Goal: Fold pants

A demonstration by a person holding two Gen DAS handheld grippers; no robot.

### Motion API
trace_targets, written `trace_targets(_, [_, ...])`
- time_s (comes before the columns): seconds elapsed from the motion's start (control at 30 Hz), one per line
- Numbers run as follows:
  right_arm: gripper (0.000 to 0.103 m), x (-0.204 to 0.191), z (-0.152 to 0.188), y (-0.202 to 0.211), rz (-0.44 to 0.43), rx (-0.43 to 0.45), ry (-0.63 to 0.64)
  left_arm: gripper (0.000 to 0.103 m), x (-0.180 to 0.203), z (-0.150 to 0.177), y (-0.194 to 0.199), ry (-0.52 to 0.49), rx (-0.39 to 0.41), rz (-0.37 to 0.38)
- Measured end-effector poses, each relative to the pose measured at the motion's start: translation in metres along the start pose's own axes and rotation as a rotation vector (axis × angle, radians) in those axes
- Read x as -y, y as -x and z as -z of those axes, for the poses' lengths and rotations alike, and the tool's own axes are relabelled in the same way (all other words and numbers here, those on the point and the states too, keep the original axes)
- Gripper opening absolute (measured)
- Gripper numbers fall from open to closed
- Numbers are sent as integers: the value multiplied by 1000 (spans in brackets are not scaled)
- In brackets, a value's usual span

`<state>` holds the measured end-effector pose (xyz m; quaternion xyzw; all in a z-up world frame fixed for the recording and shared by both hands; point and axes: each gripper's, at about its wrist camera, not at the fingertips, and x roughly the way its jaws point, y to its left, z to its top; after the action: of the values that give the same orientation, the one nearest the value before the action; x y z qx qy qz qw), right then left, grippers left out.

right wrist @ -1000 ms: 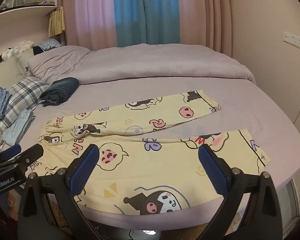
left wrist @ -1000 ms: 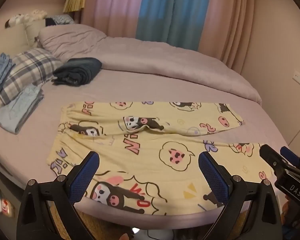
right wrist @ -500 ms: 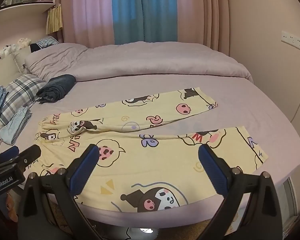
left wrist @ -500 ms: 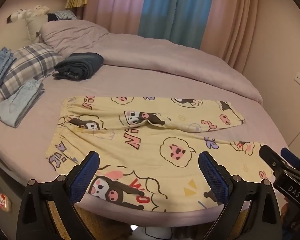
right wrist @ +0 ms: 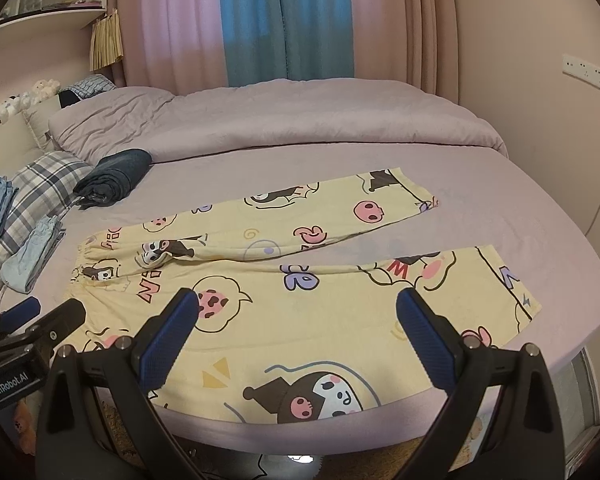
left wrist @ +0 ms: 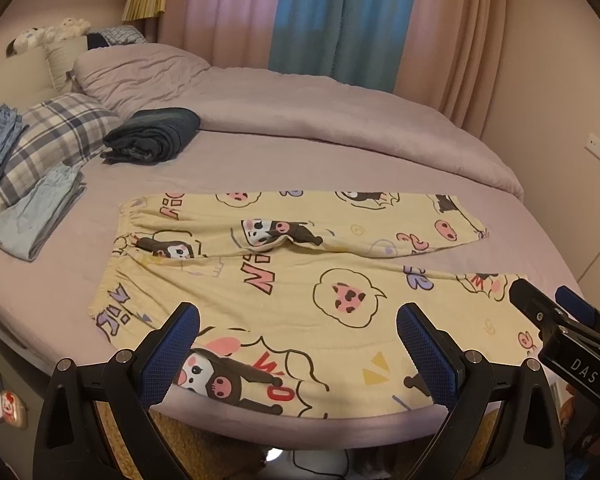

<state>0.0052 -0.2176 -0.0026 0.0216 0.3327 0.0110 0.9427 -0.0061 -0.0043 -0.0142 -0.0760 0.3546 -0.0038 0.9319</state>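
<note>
Yellow cartoon-print pants (left wrist: 292, 280) lie flat on the lilac bed, waistband to the left and both legs spread to the right (right wrist: 300, 280). The near leg reaches the bed's front edge. My left gripper (left wrist: 298, 344) hangs open above the near leg close to the waist end, holding nothing. My right gripper (right wrist: 298, 336) is also open and empty, above the near leg further toward the cuff. In the left wrist view the right gripper's side (left wrist: 572, 344) shows at the right; in the right wrist view the left gripper's side (right wrist: 24, 340) shows at the left.
A rolled dark garment (left wrist: 152, 136) lies behind the waistband. Folded light-blue jeans (left wrist: 36, 212) and a plaid pillow (left wrist: 48, 136) sit at the left. A bunched lilac duvet (right wrist: 300, 120) covers the back of the bed. Curtains (right wrist: 284, 20) and a wall stand beyond.
Both grippers have risen and tilted a little, so the bed and pants sit slightly lower and nearer in both views. The pants have not moved. Both jaws stay open.
</note>
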Motion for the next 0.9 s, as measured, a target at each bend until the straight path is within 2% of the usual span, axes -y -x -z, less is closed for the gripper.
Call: trace_targets(0.9, [99,-2,-3,-3,-2,-10,3,99,-4,5,-5,6,-19,0])
